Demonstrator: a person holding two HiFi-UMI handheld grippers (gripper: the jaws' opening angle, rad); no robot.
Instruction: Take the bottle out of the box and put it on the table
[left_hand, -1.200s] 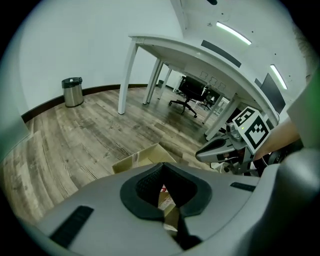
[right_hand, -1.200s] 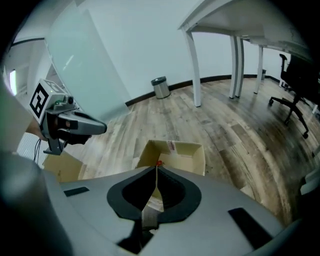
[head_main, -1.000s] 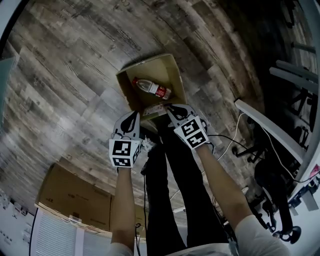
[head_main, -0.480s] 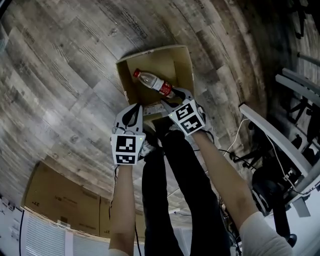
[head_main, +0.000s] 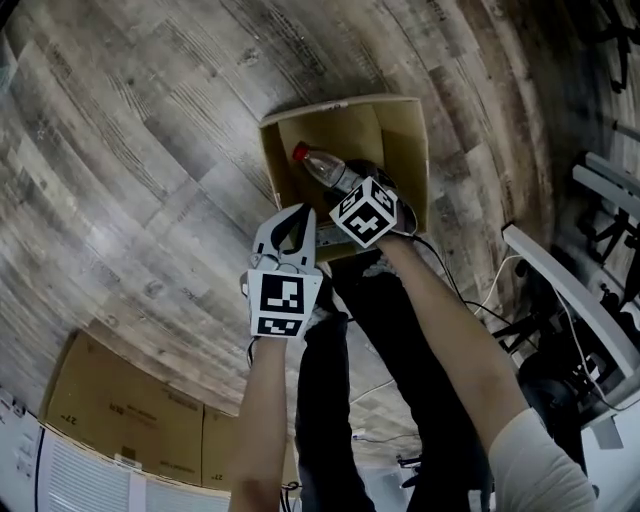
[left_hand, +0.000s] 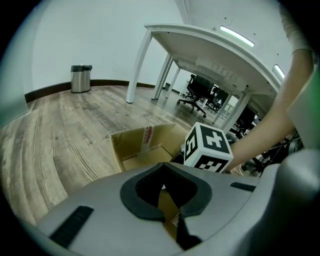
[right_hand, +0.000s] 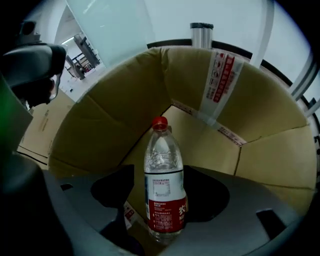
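Head view shows the open brown cardboard box (head_main: 408, 130) on the grey wood-plank floor (head_main: 150, 180) at 12 o'clock from your legs. The clear plastic water bottle with a red cap and red label (head_main: 322, 168) lies on its side inside, cap toward 10 o'clock. Your right gripper (head_main: 352, 192) reaches steeply down into the box over the bottle's label end. In the right gripper view its jaws are opening and stand wide, with the bottle's lower body between them, though neither pad looks to be pressing on it. Your left gripper (head_main: 294, 222) hangs outside the box at about 7 o'clock from it, fingers brought together at the tips with nothing between them. You are at the reach-and-grasp step, and the bottle has not yet been picked up. Next, you would likely need to settle the right jaws a little lower around the label band, close squarely on that round body so it cannot roll out, then lift it clear of the box walls toward the white table (left_hand: 210, 45), seen at 3 o'clock.
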